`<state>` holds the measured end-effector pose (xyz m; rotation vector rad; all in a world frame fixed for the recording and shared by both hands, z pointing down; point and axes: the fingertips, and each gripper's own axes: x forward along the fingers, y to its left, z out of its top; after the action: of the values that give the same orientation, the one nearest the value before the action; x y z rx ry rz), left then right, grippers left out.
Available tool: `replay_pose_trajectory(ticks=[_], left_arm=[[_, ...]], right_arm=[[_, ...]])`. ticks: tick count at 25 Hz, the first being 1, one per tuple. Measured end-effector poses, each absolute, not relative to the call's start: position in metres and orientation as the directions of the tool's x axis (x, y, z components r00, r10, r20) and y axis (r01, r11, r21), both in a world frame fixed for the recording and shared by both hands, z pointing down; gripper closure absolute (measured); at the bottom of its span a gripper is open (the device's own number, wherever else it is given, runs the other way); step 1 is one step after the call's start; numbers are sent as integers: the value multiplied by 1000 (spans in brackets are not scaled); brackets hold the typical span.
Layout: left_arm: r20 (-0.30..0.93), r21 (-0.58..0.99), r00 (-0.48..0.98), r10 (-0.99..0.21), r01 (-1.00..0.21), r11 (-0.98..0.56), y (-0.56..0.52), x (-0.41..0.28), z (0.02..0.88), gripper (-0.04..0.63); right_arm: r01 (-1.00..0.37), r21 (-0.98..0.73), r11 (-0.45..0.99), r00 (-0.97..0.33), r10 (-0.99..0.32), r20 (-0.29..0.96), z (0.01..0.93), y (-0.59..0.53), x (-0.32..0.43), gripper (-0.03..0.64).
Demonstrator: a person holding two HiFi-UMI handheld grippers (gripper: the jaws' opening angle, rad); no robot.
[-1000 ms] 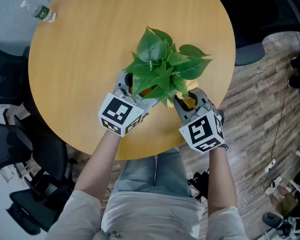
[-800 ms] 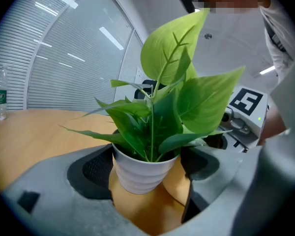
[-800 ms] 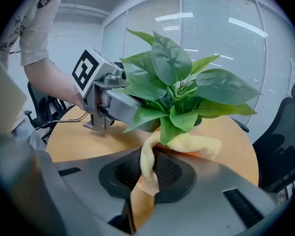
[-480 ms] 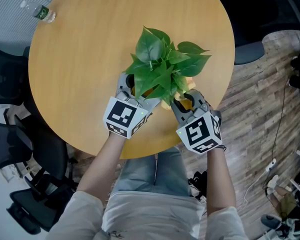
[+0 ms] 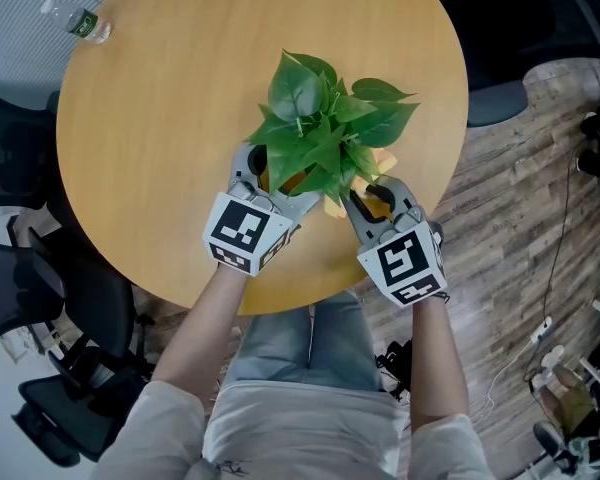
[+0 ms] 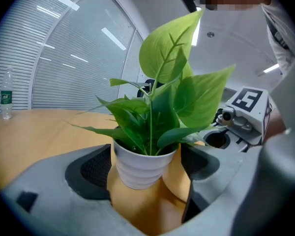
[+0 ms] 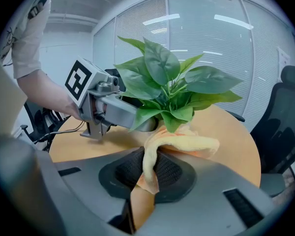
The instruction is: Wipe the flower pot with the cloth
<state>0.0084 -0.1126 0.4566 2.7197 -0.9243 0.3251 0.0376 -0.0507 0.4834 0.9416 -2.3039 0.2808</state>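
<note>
The left gripper (image 5: 270,183) had its jaws set wide around a white ribbed flower pot (image 6: 142,171), the pads appearing to meet the rim on both sides, though the contact was hard to confirm. The right gripper (image 7: 146,173) was pinched closed on a fold of yellow cloth (image 7: 187,144), whose loose end lay against the pot's far side under the leaves (image 5: 325,118). The pot stood upright on a round wooden table (image 5: 160,118), on the half nearest the person.

In my judgement, the chief risk was the pot tipping or skidding: it looked light and top-heavy, and a sideways rub from the cloth could beat a loose hold. The cloth, caught only by one fold, could also slip free, and low leaves could be bent by the rubbing.

I counted two grippers, one pot with one plant, one cloth, one table, and one plastic bottle (image 5: 80,23) well apart at the far edge.
</note>
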Motion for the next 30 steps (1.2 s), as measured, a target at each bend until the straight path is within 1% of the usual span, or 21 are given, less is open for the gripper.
replay_pose_trajectory(ticks=[8,10,13,20,22,26,30], left_arm=[[312,187,773,-552,-619,-762,-89,-8,448,155],[326,193,774,-543,-617,-763,-80,-12,446,166],[340,201,775,-534,-614,-763,-68,-17,439,216],[311,230,767,-562,-634,-738,-40,-29,399,405],[315,234,762,-566,-640,-732,-32,-31,389,439],[336,213,744,-578,-657,-723,-19,-33,367,504],[369,189,718,-590,-679,-709,-10,-33,347,546]], right_arm=[[-773,-30,633,-529,-618,581,464,-35,59,571],[-782,-45,621,-528,-622,578,457,-29,62,571],[-786,-56,615,-528,-623,577,445,-20,66,571],[-792,-99,602,-546,-626,557,410,5,72,571],[-793,-117,597,-555,-631,542,395,11,73,571],[-793,-97,602,-554,-645,526,369,20,72,571],[-789,-75,610,-561,-665,492,338,24,66,571]])
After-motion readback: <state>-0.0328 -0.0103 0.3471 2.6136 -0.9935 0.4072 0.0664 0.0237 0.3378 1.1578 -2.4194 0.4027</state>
